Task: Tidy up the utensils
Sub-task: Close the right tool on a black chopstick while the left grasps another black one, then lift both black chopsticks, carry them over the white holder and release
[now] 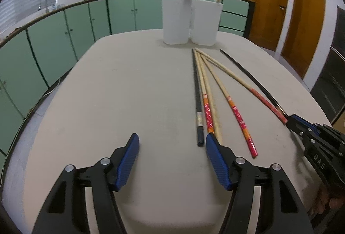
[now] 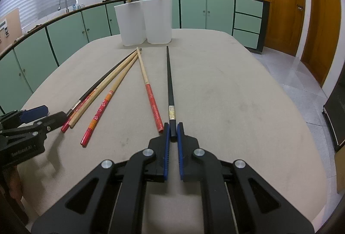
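Note:
Several chopsticks lie fanned on the beige table [image 1: 107, 94]: a black one [image 1: 197, 94], plain wooden ones and red-handled ones [image 1: 239, 119]. Two white cups [image 1: 175, 20] [image 1: 206, 22] stand at the far edge; the left holds a wooden chopstick, the right a red-handled one. My left gripper [image 1: 171, 143] is open and empty, just short of the chopstick ends. My right gripper [image 2: 173, 129] is shut on the thick end of a separate black chopstick [image 2: 169, 81], which still lies along the table pointing at the cups [image 2: 158, 20]. The left gripper also shows in the right wrist view [image 2: 49, 114].
The table edge curves away on both sides. Green kitchen cabinets and a counter with pots and a sink run behind the table. Brown wooden doors stand at the right. A tiled floor shows to the right of the table.

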A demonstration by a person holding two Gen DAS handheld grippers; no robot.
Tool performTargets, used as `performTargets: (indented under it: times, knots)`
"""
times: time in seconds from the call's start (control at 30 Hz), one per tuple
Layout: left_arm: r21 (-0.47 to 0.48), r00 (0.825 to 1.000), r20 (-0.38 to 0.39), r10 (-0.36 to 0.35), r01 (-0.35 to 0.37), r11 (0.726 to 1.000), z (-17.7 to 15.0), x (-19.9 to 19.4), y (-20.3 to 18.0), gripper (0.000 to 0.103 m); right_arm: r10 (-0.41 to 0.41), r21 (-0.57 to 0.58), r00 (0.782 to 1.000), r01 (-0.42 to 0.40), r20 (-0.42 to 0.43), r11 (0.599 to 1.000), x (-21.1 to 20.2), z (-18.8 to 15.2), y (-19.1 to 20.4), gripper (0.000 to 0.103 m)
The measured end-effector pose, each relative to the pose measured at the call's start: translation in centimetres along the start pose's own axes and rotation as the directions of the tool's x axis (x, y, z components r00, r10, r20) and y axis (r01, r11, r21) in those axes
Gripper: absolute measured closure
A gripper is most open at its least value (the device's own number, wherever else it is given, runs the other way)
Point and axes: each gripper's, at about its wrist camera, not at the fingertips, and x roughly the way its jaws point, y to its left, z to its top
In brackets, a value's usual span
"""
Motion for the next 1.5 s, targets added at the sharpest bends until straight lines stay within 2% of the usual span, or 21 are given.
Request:
performTargets:
  times: [0.17, 0.27, 0.5, 0.53, 0.57, 0.67, 0.87, 1.17, 1.5]
  knots:
    - [0.018, 1.0, -0.001, -0.01, 0.01, 1.0, 0.3, 0.4, -0.5, 0.06, 0.001, -0.001, 1.0, -0.001, 0.001, 1.0, 0.0, 0.0, 0.0, 0.097]
    - [0.013, 1.0, 0.0, -0.024, 0.024, 1.0, 0.5, 0.7, -0.6, 0.068, 0.004, 0.002, 1.0, -0.004, 0.001, 1.0, 0.0, 0.0, 0.0, 0.096]
    - [0.009, 0.999, -0.004, -0.037, 0.037, 0.999, 1.0, 1.2, -1.0, 0.068, 0.011, 0.01, 1.0, -0.011, 0.005, 1.0, 0.1, -0.1, -0.1, 0.096]
    - [0.009, 0.999, -0.002, -0.037, 0.037, 0.999, 1.0, 1.2, -1.1, 0.072, 0.01, 0.008, 1.0, -0.01, 0.004, 1.0, 0.1, -0.1, -0.1, 0.096]
    - [0.007, 0.999, 0.002, -0.038, 0.037, 0.999, 1.0, 1.3, -1.1, 0.082, 0.011, 0.008, 1.0, -0.011, 0.003, 1.0, 0.1, -0.1, -0.1, 0.096]
    - [-0.005, 0.999, 0.006, -0.046, 0.046, 0.999, 1.0, 1.3, -1.0, 0.095, 0.02, 0.019, 1.0, -0.02, -0.002, 1.0, 0.1, 0.1, -0.2, 0.097]
    - [-0.004, 0.998, 0.023, -0.056, 0.056, 0.998, 1.5, 0.5, -0.8, 0.097, 0.028, 0.019, 1.0, -0.027, -0.01, 0.999, -0.3, 0.7, -0.7, 0.097]
    - [0.035, 0.993, 0.111, -0.046, 0.042, 0.999, 3.7, -3.0, -0.1, 0.097, 0.015, -0.016, 0.998, -0.014, 0.057, 1.0, -2.4, 2.9, -1.2, 0.097]
    - [0.042, 0.962, 0.267, -0.05, 0.04, 0.998, 8.6, -7.6, 0.7, 0.097, 0.018, -0.058, 0.983, -0.007, 0.183, 0.998, -5.8, 7.1, -1.3, 0.097]
